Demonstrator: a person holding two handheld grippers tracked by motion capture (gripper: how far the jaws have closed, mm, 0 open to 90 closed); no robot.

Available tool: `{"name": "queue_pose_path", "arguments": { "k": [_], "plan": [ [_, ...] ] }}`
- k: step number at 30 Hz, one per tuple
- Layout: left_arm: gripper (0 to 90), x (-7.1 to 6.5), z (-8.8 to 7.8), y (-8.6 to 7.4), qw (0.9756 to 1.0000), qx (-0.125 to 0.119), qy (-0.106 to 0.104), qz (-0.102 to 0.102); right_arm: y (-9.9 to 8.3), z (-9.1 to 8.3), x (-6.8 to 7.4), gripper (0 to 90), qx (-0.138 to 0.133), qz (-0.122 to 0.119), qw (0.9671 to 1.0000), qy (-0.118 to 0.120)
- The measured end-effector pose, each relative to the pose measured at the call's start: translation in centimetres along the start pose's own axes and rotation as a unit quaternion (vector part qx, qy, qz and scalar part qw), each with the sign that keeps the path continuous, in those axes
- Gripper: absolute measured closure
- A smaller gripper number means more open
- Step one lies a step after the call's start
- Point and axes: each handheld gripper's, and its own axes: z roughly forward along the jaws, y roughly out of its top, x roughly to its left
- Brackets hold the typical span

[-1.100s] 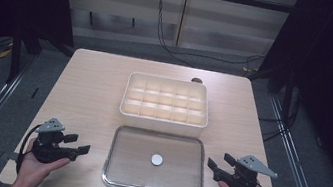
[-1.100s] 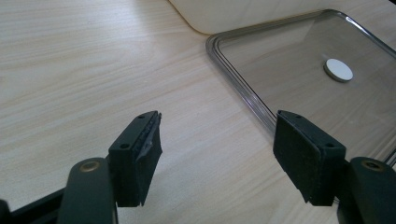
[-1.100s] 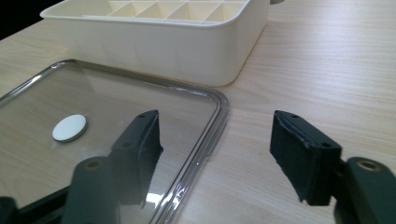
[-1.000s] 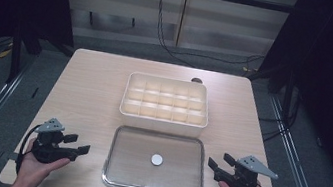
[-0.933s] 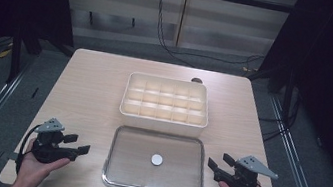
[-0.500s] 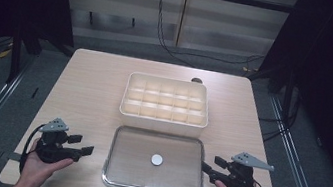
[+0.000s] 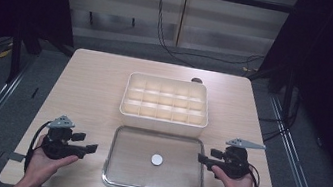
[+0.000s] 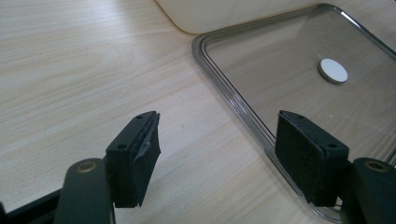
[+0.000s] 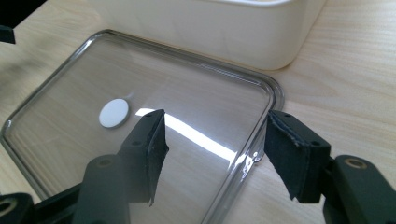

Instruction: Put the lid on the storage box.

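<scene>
So: early stage, nothing lifted yet. The clear lid [image 7: 155,161] lies flat on the bench [image 7: 89,91] at 6 o'clock of the cream compartment box [image 7: 166,98], long edges near each other, small white disc [image 7: 157,160] at the lid's centre. The box sits open with its grid of cells exposed; I can't tell whether anything is in them. Left tongs [image 7: 91,148] sit at 9 o'clock of the lid, apart from its rim, jaws wide with nothing between the pads; in the left gripper view [image 8: 219,149] the lid's rim [image 8: 233,100] runs up between the two jaws but the pads don't press on it. Right tongs [image 7: 201,157] are at 3 o'clock of the lid, right at the rim. Their jaws have just been closing a bit and then opening again, and they stand wide now; in the right gripper view [image 9: 212,149] they straddle the lid's edge [image 9: 261,121], one jaw over the clear panel, one outside over the bench, no grip on it. My read: the job is closing the box with this lid. Done: both tongs staged at the lid's short ends, right one lined up on the edge. Left: left tongs close in on the rim, both clamp, lift, carry toward 12 o'clock, seat the lid on the box.
</scene>
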Motion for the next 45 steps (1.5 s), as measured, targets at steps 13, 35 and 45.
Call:
{"name": "queue_pose_path", "arguments": {
  "k": [13, 35, 45],
  "plan": [
    [30.2, 0.0, 0.6, -0.1, 1.0, 0.007, 0.0, -0.002, -0.3, 3.0, -2.5, 43.2, 0.047, 0.031, 0.9984, -0.003],
    [34.7, -0.9, 4.9, 1.4, 0.9978, 0.062, -0.022, 0.007, -1.2, 4.5, -2.7, 51.0, 0.047, 0.044, 0.9978, -0.014],
    [47.8, -1.6, 6.4, 1.5, 0.9965, 0.077, -0.031, 0.014, -1.4, 4.6, -2.3, 54.1, 0.037, 0.038, 0.9983, -0.027]
  ]
}}
